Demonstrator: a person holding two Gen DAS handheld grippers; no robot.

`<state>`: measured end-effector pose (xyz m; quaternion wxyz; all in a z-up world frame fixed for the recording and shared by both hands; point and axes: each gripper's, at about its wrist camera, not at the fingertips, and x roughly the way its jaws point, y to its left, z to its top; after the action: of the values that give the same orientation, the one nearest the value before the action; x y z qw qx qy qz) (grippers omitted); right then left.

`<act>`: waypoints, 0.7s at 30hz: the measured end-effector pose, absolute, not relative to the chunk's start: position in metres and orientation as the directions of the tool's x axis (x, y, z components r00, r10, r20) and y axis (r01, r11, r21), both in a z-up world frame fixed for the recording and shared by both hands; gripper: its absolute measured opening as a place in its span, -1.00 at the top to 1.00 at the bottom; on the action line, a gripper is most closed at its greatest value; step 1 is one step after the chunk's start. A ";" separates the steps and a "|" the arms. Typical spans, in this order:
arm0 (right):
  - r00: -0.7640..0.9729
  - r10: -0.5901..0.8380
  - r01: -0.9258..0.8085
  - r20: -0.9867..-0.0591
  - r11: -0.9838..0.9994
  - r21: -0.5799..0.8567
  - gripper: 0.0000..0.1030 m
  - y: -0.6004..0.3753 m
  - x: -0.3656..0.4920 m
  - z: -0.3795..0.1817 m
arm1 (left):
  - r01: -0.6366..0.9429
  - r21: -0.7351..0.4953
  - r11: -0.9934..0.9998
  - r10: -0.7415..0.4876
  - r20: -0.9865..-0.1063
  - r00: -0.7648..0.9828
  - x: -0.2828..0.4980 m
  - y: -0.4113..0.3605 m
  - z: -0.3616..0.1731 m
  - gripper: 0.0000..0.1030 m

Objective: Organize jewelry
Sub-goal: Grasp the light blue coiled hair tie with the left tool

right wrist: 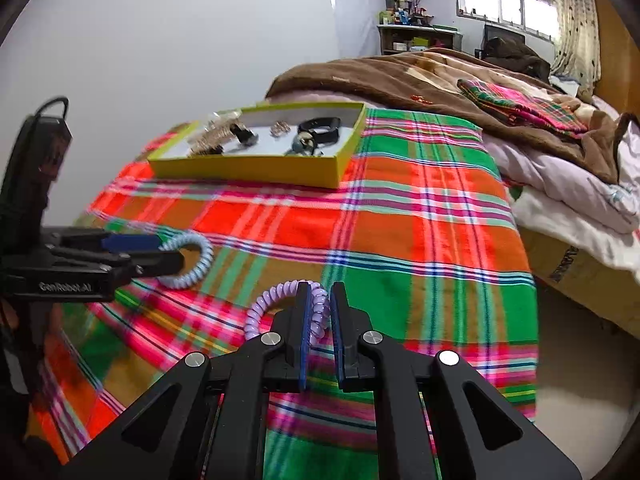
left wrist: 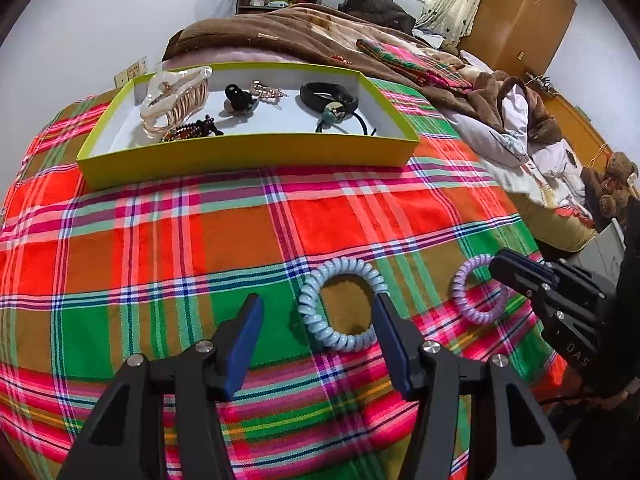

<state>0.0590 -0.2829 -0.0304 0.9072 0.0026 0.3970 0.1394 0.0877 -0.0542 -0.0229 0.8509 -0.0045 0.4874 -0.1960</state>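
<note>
The right gripper (right wrist: 320, 304) pinches the purple coil tie (right wrist: 264, 308); the left gripper (left wrist: 318, 312) stands open astride one side of the blue coil tie (left wrist: 320, 312) on the plaid cloth (left wrist: 160, 240).

- An open box (left wrist: 248, 156) sits on a bedspread (left wrist: 160, 240), toward the far side, with hair accessories inside it.
- Nearer the cameras, two coiled hair ties lie on the bedspread side by side (apart, not touching): one (left wrist: 340, 300) on the left, the other (left wrist: 476, 292) on the right.
- A rumpled blanket (left wrist: 300, 36) lies behind the box.
</note>
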 end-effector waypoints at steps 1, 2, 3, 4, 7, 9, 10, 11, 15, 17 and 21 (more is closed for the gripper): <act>0.643 0.258 -0.254 -0.721 0.960 0.117 0.81 -0.284 0.059 -0.031 | 0.331 -0.186 0.925 -0.328 -0.831 0.448 0.088 -0.056 -0.023 -0.13; 0.638 0.258 -0.256 -0.725 0.960 0.116 0.81 -0.285 0.059 -0.031 | 0.332 -0.167 0.928 -0.312 -0.835 0.452 0.087 -0.057 -0.023 -0.13; 0.634 0.251 -0.256 -0.732 0.961 0.107 0.81 -0.285 0.060 -0.033 | 0.331 -0.156 0.931 -0.302 -0.839 0.453 0.087 -0.058 -0.023 -0.13; 0.629 0.241 -0.256 -0.739 0.962 0.096 0.81 -0.284 0.061 -0.034 | 0.333 -0.146 0.931 -0.294 -0.841 0.454 0.087 -0.059 -0.023 -0.13; 0.616 0.227 -0.268 -0.755 0.961 0.070 0.81 -0.281 0.060 -0.037 | 0.336 -0.117 0.935 -0.272 -0.844 0.462 0.086 -0.059 -0.024 -0.13; 0.610 0.222 -0.274 -0.761 0.960 0.060 0.78 -0.279 0.060 -0.038 | 0.332 -0.114 0.936 -0.267 -0.844 0.465 0.086 -0.058 -0.024 -0.13; 0.605 0.214 -0.277 -0.767 0.960 0.049 0.71 -0.278 0.060 -0.039 | 0.329 -0.107 0.938 -0.261 -0.844 0.469 0.087 -0.058 -0.024 -0.13; 0.601 0.207 -0.279 -0.772 0.960 0.040 0.68 -0.277 0.060 -0.040 | 0.326 -0.098 0.940 -0.252 -0.845 0.473 0.087 -0.059 -0.024 -0.13; 0.590 0.205 -0.298 -0.781 0.954 0.026 0.56 -0.273 0.060 -0.042 | 0.320 -0.077 0.944 -0.233 -0.843 0.485 0.086 -0.059 -0.025 -0.09; 0.591 0.193 -0.291 -0.783 0.957 0.016 0.56 -0.272 0.060 -0.042 | 0.312 -0.053 0.948 -0.210 -0.843 0.496 0.086 -0.061 -0.025 0.00; 0.595 0.177 -0.274 -0.784 0.962 0.009 0.56 -0.270 0.059 -0.042 | 0.303 -0.041 0.952 -0.197 -0.840 0.505 0.085 -0.059 -0.024 0.24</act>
<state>0.0593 -0.2704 -0.0415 0.8913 -0.0563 0.4316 0.1266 0.0851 -0.0595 -0.0243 0.8657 0.0556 0.4760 -0.1444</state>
